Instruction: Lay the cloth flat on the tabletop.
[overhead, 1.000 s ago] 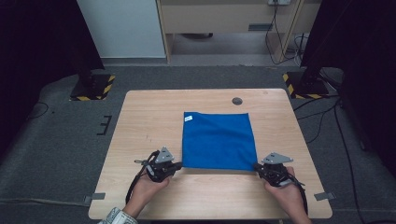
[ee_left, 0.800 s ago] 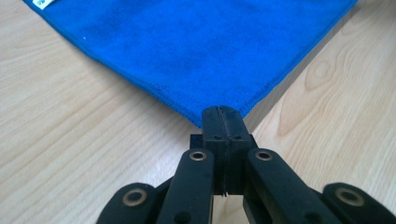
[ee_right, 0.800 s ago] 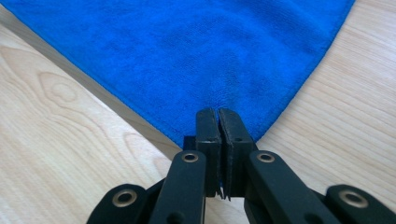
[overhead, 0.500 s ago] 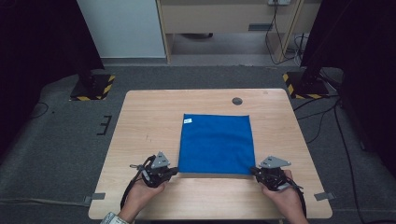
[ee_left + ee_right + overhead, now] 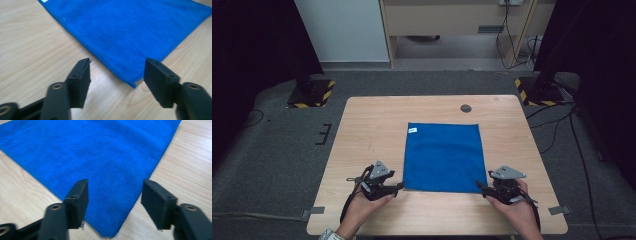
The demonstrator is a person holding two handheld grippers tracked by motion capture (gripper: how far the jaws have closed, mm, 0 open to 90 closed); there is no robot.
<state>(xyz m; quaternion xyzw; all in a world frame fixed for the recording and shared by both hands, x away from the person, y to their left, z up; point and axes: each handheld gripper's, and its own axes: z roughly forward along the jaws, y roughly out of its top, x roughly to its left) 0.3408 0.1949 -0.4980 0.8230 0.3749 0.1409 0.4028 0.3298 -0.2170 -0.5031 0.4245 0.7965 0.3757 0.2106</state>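
Observation:
A blue cloth (image 5: 443, 157) lies spread flat on the wooden table (image 5: 372, 130), with a small white label (image 5: 412, 130) at its far left corner. My left gripper (image 5: 399, 186) sits at the cloth's near left corner. Its jaws have just been opening, and in the left gripper view the gripper (image 5: 117, 63) stands open over the corner of the cloth (image 5: 125, 30), pads apart from it. My right gripper (image 5: 479, 186) is at the near right corner. It too has just been opening, and the right gripper (image 5: 115, 183) stands open over the cloth (image 5: 95, 150) without gripping it.
A round dark grommet (image 5: 466, 108) sits near the table's far edge. Bare wood surrounds the cloth on every side. Two stands with yellow-black striped bases (image 5: 312, 92) (image 5: 537, 90) rest on the grey floor beyond the far corners.
Both hands and the cloth's near edge have shifted slightly toward the near table edge. The cloth now lies flat, free of both grippers.

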